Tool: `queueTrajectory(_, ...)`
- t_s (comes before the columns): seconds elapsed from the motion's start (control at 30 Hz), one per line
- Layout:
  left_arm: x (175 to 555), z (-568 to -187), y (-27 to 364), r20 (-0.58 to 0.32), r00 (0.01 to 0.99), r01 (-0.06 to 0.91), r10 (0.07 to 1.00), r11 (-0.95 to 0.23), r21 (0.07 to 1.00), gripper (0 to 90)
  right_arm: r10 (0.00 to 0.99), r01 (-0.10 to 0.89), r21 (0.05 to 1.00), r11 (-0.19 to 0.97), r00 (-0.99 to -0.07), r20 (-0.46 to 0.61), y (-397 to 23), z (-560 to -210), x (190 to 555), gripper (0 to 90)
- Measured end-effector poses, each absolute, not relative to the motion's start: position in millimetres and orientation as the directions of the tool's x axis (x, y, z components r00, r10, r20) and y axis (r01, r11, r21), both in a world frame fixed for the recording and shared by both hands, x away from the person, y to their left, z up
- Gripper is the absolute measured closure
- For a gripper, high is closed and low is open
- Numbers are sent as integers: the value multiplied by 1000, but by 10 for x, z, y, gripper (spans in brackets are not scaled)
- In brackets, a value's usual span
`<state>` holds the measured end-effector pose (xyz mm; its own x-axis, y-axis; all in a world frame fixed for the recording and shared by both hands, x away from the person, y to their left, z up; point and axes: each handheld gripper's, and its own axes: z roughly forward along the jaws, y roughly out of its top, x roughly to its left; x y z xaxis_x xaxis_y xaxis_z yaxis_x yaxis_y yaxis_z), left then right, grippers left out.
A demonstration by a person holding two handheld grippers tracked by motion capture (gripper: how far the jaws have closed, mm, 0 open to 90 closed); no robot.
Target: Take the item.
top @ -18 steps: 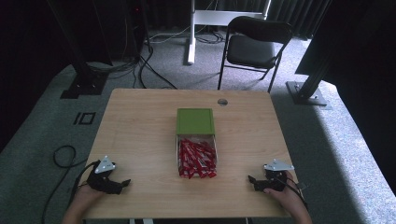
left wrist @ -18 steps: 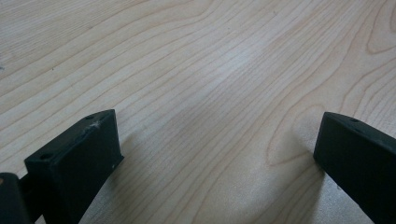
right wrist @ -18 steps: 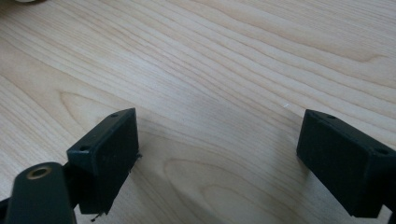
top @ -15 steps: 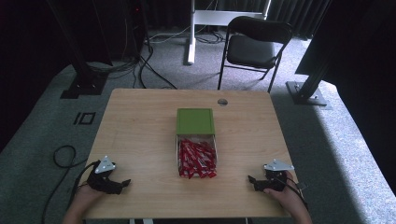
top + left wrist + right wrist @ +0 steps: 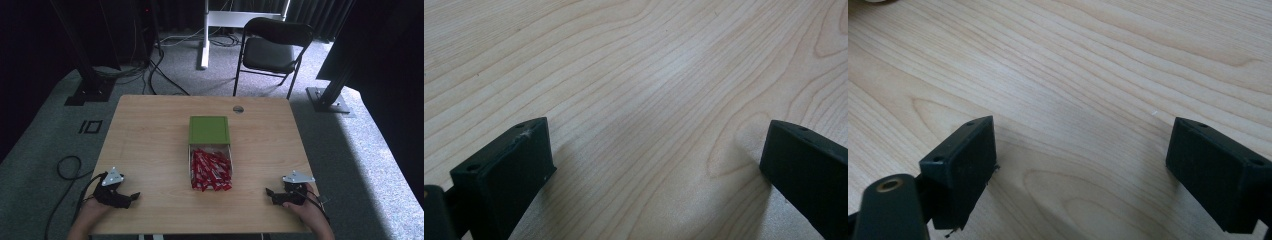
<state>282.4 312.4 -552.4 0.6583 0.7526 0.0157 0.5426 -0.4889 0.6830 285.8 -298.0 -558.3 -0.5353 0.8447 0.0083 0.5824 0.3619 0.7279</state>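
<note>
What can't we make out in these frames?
- Red packets: high view, too small to read any print or count.
- Green lid: high view, it covers the far half of the box, contents beneath hidden.
- Left gripper and right gripper: in the high view, jaw gaps too small to judge; both gripper views show them apart over bare table.

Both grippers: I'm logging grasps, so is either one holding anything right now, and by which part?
Nothing is held. The left gripper and the right gripper rest open on the table, with bare wood between their fingers.

Box behind packets, mid-table.
</note>
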Motion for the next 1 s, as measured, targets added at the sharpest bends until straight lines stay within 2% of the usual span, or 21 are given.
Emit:
queueTrajectory(0.73,2826,-5523,3126,17,659,541,752,-491,683,14,852,604,714,356,-524,18,-2886,-5512,2911,148)
queueTrajectory(1.0,2826,-5523,3126,18,660,541,751,-491,683,14,843,581,739,342,-536,32,-2821,-5312,2943,149)
